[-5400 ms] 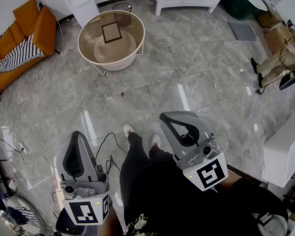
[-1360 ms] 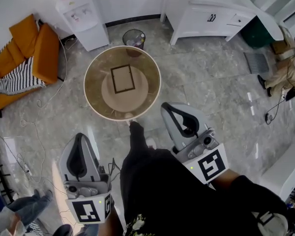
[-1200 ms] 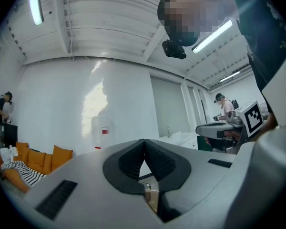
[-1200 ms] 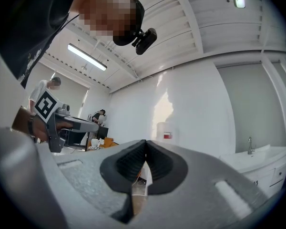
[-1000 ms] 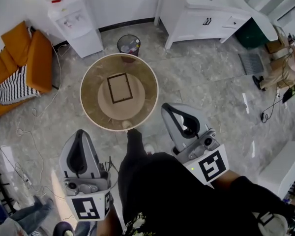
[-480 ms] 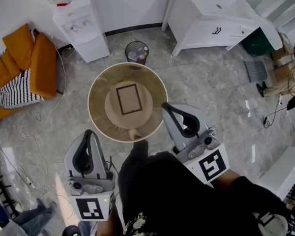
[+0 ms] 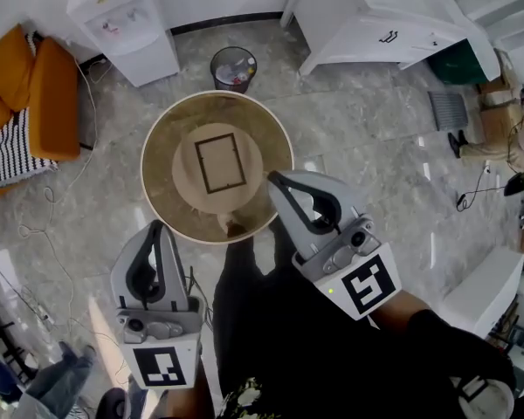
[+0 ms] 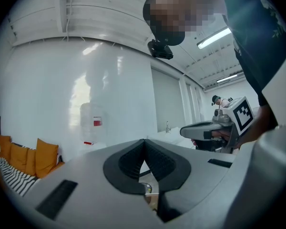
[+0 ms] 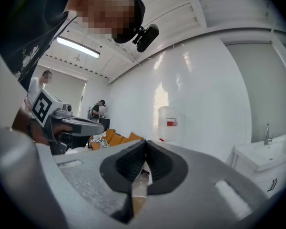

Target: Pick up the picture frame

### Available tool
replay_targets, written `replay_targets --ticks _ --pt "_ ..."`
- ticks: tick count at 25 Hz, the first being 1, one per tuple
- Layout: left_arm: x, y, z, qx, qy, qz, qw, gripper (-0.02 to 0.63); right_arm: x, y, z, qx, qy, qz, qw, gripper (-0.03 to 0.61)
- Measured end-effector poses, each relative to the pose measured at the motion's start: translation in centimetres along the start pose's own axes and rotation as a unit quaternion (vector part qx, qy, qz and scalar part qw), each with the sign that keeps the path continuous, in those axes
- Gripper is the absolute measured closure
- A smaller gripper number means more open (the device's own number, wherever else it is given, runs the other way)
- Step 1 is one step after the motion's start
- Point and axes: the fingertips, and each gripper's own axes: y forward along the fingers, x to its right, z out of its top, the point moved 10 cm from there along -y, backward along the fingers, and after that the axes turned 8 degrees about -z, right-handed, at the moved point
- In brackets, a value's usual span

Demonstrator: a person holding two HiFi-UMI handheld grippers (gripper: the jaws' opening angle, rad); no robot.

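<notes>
Overhead, the picture frame (image 7: pixel 220 162) lies flat at the middle of a round glass worktop (image 7: pixel 160 151). It is a dark, thin-edged rectangle with its long sides running away from the person. It sits over the pale round base that shows through the glass. Nothing touches it.

Left tool (image 7: pixel 155 227): jaws clenched together, nothing between them. The left gripper view shows the two dark pads meeting along one line. From the head view its tip is just short of the worktop's near-left rim and well apart from the frame.

Right tool (image 7: pixel 276 180): also clenched and empty, pads closed on each other in the right gripper view. From the head view its tip overlaps the worktop's near-right rim. It is nearer to the frame than the left tool, but clear of it. Both tools point level, towards the far wall, and each carries its marker cube at the rear.

Surroundings, head view:
- A white water dispenser (image 7: pixel 127 24) stands against the far wall.
- A small dark waste bin (image 7: pixel 233 66) stands between the wall and the worktop.
- An orange sofa (image 7: pixel 44 94) is at far left, with a striped blanket (image 7: pixel 7 151) on it.
- A white cabinet (image 7: pixel 384 20) is at upper right.
- Loose cables (image 7: pixel 44 225) trail over the grey marble floor (image 7: pixel 358 147).
- Another person (image 7: pixel 498 125) is at the right edge.
</notes>
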Motion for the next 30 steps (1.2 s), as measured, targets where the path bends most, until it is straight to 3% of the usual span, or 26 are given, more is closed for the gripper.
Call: replay_targets --ticks 5,11,16,19,23,26,30 --pt "0.1 3.8 -1.4 -0.013 -0.004 0.022 0.9997 0.603 2.8 2.8 -2.5 -0.02 0.006 0.043 0.999 0.581" --pt "-1.4 7.1 -4.1 -0.006 -0.081 0.066 0.9945 0.603 5.8 7.6 -6.0 -0.037 0.006 0.108 0.993 0.581" --pt "-1.9 10.3 -8.5 -0.029 -0.096 0.084 0.9914 0.601 7.2 10.3 -10.3 -0.06 0.007 0.141 0.988 0.581" --pt "-2.0 11.8 -11.9 -0.049 -0.124 0.095 0.9865 0.6 7.8 11.0 -14.0 -0.093 0.015 0.16 0.983 0.581" --pt "-2.8 12.2 -16.2 -0.084 -0.15 0.097 0.9804 0.56 7.4 11.5 -18.5 -0.123 0.025 0.161 0.979 0.58" --pt "-3.6 13.1 -19.3 -0.077 -0.156 0.096 0.9801 0.531 7.1 11.9 -21.8 -0.153 0.03 0.158 0.975 0.58" --pt "-3.4 14.1 -25.3 -0.149 -0.168 0.091 0.9702 0.494 7.2 12.4 -26.1 -0.185 0.05 0.147 0.97 0.58"
